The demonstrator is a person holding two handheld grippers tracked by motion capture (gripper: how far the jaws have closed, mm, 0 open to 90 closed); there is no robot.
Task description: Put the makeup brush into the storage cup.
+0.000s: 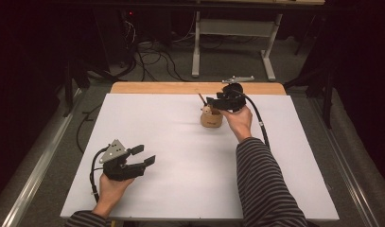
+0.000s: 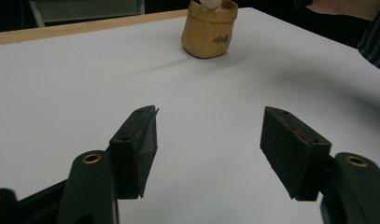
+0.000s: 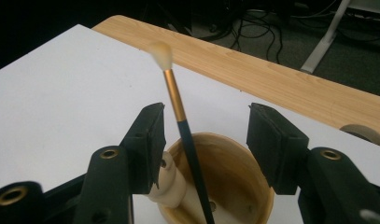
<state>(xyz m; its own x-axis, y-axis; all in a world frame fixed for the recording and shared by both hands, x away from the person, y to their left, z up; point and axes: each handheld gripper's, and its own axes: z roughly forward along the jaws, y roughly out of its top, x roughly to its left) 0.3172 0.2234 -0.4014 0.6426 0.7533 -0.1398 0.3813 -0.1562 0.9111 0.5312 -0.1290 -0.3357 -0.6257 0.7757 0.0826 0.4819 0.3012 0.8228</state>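
Note:
A small tan wooden cup (image 1: 212, 119) stands on the white sheet (image 1: 171, 137) toward the far middle. In it leans a paintbrush (image 3: 178, 109) with a dark handle, gold ferrule and pale tip, beside a pale wooden piece (image 3: 171, 184). My right gripper (image 3: 204, 126) hovers just above the cup (image 3: 234, 186). Its jaws are spread, and the brush stands between them, close to the left pad but not pinched. My left gripper (image 1: 145, 155) rests open and empty near the front left. In the left gripper view, the cup (image 2: 208, 32) stands beyond that gripper (image 2: 208, 140).
The white sheet covers most of a wooden table whose bare far edge (image 1: 195, 88) shows. A small metal object (image 1: 237, 79) lies at that far edge. Cables and a white desk frame (image 1: 196, 47) are on the floor beyond.

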